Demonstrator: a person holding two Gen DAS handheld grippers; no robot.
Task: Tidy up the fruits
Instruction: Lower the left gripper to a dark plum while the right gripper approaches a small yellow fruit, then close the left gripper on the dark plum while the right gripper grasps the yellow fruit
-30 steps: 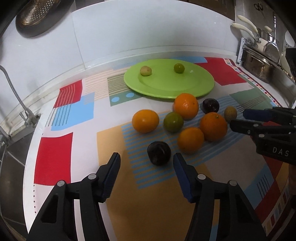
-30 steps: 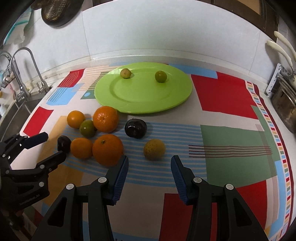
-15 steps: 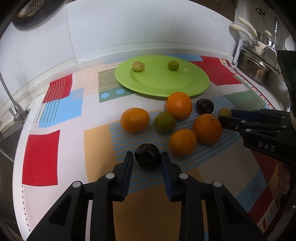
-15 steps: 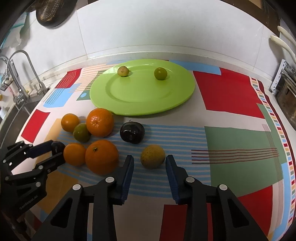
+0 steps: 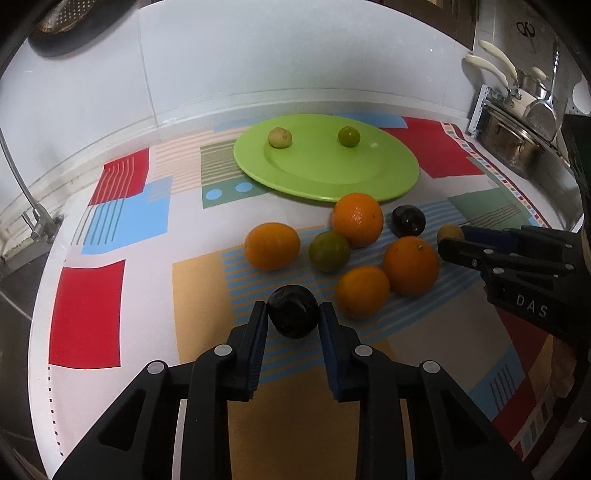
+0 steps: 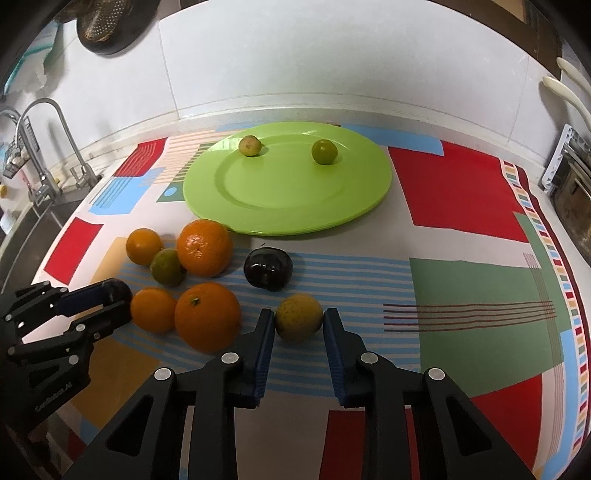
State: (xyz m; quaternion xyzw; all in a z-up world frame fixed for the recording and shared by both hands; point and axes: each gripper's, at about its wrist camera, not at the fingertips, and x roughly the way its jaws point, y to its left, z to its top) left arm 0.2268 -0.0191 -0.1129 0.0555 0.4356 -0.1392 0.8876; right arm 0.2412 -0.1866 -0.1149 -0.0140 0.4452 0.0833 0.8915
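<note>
Kitchen bench [image 5: 207, 369] with patterned cloth | left gripper [image 5: 293, 314] fingers clamped on dark plum [image 5: 293, 311] | right gripper [image 6: 299, 320] fingers clamped on yellow fruit [image 6: 298, 316] | green plate [image 6: 288, 206] at 12 o'clock, holding two small fruits

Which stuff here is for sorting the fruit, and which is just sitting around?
For the job:
green plate
oranges
dark plums
yellowish fruit
green citrus
two small fruits on the plate
left gripper
right gripper

Just sitting around:
patterned mat
tap
pots
colander
</note>
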